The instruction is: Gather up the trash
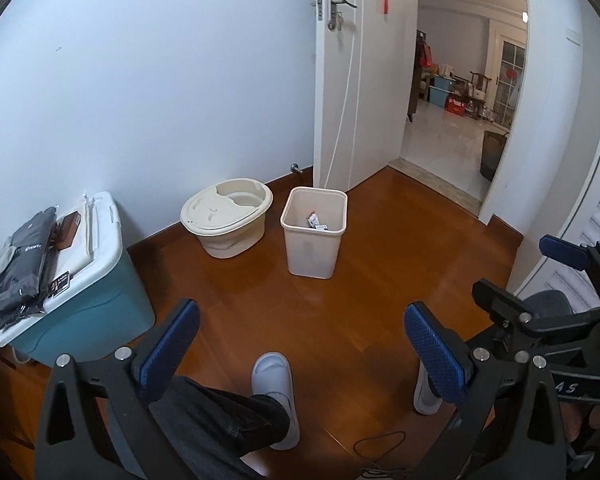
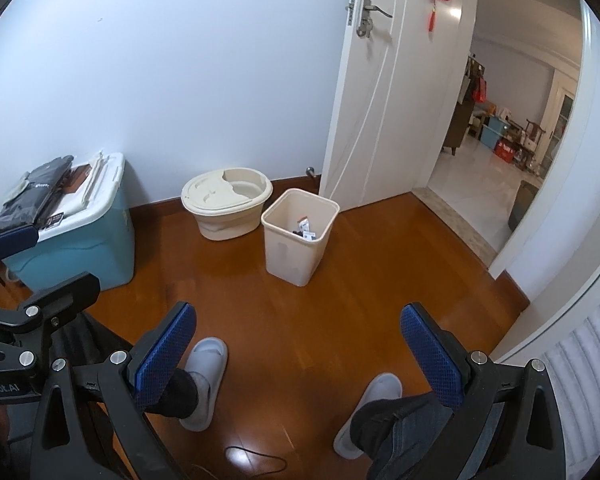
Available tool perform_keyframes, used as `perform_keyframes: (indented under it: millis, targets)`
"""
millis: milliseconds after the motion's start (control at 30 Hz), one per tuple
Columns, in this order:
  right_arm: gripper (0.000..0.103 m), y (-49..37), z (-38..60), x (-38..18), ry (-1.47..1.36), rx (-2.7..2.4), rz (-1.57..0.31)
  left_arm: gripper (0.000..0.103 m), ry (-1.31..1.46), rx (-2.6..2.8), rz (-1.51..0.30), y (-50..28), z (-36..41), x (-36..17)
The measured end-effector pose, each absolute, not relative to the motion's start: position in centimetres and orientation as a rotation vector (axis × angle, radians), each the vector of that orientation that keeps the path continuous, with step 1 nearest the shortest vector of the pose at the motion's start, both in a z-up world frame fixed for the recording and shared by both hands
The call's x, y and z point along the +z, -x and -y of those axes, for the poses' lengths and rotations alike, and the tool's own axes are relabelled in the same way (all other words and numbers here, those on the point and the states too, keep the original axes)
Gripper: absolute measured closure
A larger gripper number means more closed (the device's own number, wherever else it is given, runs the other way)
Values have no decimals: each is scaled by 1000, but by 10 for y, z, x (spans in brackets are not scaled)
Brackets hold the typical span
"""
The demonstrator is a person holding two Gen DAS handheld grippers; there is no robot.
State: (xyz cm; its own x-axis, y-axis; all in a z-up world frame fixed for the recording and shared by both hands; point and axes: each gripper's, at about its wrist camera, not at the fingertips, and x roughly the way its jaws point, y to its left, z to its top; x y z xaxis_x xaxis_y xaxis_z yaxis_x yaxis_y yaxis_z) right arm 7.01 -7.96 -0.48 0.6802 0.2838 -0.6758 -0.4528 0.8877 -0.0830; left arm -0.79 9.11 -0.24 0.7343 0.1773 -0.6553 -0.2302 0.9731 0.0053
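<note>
A beige square waste bin stands on the wooden floor near the open door; it also shows in the right wrist view. Small wrappers lie inside it, also seen in the right wrist view. My left gripper is open and empty, held above the floor well short of the bin. My right gripper is open and empty, beside the left one. The right gripper shows at the right edge of the left wrist view. One finger of the left gripper shows at the left edge of the right wrist view.
A cream lidded tub stands by the wall left of the bin. A blue storage box with dark packets on its white lid stands at the left. The person's feet in grey slippers are below the grippers. A cable lies on the floor. An open white door leads to a tiled room.
</note>
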Motion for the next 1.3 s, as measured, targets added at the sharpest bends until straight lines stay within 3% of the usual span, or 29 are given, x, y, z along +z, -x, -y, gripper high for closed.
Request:
perform_keyframes:
  millis: [1300]
  targets:
    - [0,-71,95,-37,269,401,-816,0,10,300,-780,18,-80,-14]
